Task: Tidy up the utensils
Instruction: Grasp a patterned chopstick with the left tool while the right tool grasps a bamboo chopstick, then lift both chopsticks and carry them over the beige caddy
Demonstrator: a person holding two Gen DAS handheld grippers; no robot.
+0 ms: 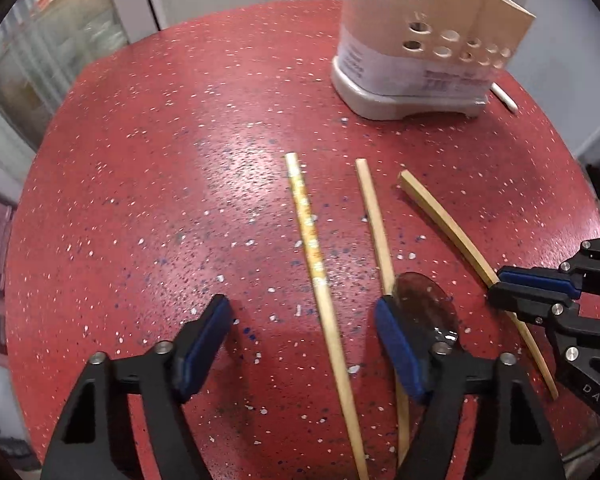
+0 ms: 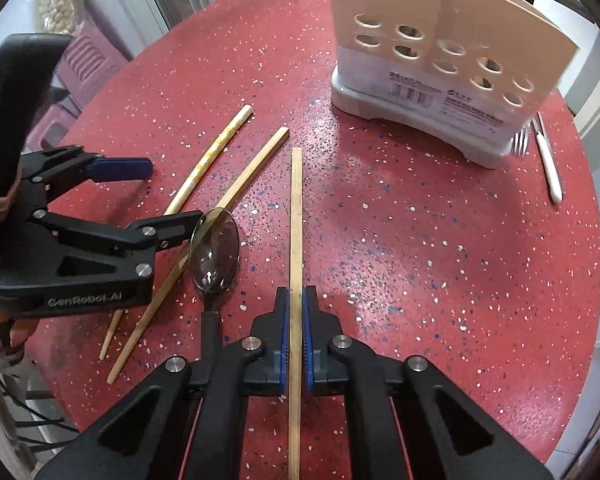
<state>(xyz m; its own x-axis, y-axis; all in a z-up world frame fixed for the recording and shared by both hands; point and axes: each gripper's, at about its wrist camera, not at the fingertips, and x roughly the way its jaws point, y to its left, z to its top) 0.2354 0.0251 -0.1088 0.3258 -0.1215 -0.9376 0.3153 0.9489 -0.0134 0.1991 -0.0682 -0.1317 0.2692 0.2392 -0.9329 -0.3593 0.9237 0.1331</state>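
Three wooden chopsticks lie on the red speckled table. My right gripper point(image 2: 296, 300) is shut on the square chopstick point(image 2: 296, 216), which also shows in the left wrist view point(image 1: 452, 232). My left gripper point(image 1: 304, 320) is open, its jaws on either side of the printed chopstick point(image 1: 312, 248). A plain chopstick point(image 1: 374, 220) lies beside it. A dark clear spoon point(image 2: 215, 248) lies between the grippers, touching the left gripper's right finger point(image 1: 396, 340). The beige utensil holder point(image 2: 440, 52) with round holes stands at the back right.
A white-handled fork point(image 2: 548, 160) lies right of the holder near the table's edge. A pink stool point(image 2: 88, 64) stands beyond the table's left edge. The left gripper point(image 2: 140, 204) shows in the right wrist view.
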